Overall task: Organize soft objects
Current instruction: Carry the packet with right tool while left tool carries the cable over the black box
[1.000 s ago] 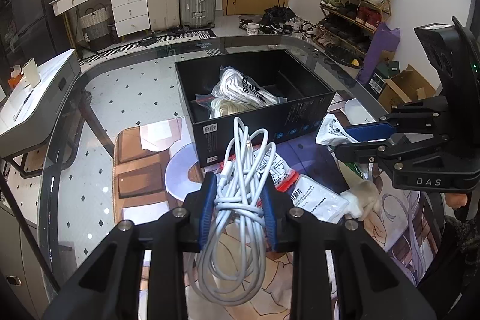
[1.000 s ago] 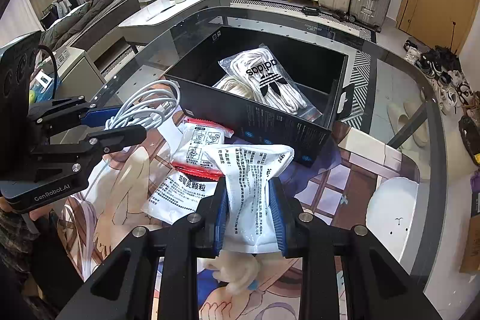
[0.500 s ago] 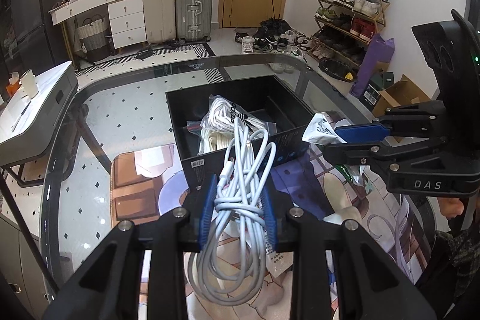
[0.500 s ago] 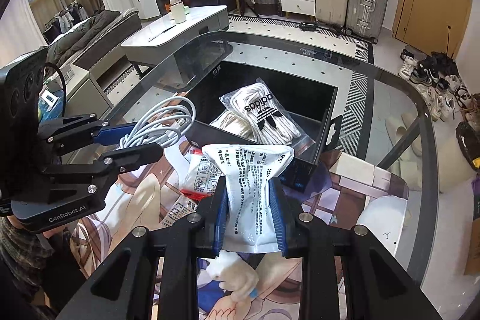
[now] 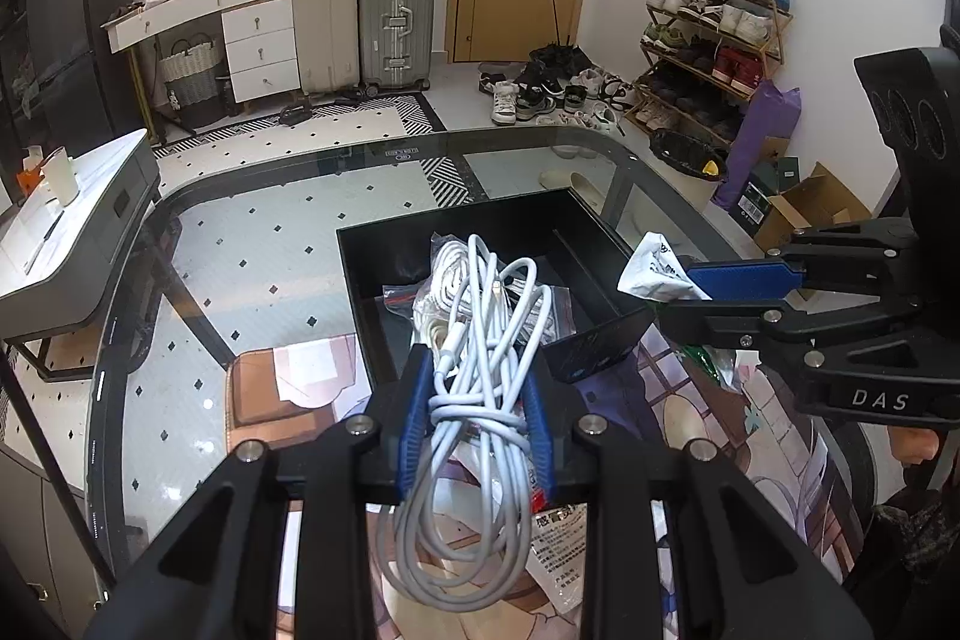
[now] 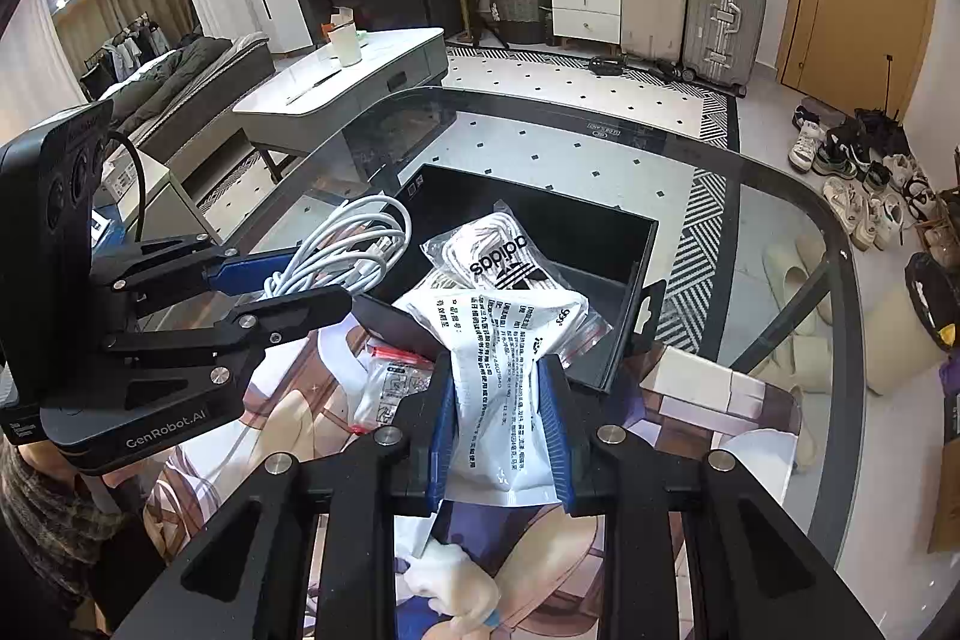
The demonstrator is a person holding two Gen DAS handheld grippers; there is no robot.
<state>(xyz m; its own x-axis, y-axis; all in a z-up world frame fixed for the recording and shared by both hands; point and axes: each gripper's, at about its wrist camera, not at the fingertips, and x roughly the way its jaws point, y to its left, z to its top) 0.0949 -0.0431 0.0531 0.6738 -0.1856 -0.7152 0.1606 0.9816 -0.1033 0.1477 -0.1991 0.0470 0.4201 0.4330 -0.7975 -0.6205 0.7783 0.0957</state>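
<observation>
My left gripper (image 5: pixel 477 415) is shut on a coiled white cable (image 5: pixel 480 370), held up in front of the black box (image 5: pixel 372 274). In the right wrist view the same gripper (image 6: pixel 282 280) and cable (image 6: pixel 354 244) hang at the box's left corner. My right gripper (image 6: pixel 501 424) is shut on a white printed pouch (image 6: pixel 498 358), lifted just before the box's near wall (image 6: pixel 600 370). From the left wrist view that pouch (image 5: pixel 657 271) sticks out of the right gripper (image 5: pixel 708 292). Inside the box lies a clear bag of white laces (image 6: pixel 498 256).
The box stands on a glass table (image 6: pixel 780 196) with a printed mat (image 6: pixel 708 400) under its near side. More sachets (image 6: pixel 393 388) lie on the mat below the grippers. A white side table (image 5: pixel 66 232) stands left of the glass table.
Both grippers have risen with their loads and moved closer over the box. The sachets on the mat have dropped lower in both views.
</observation>
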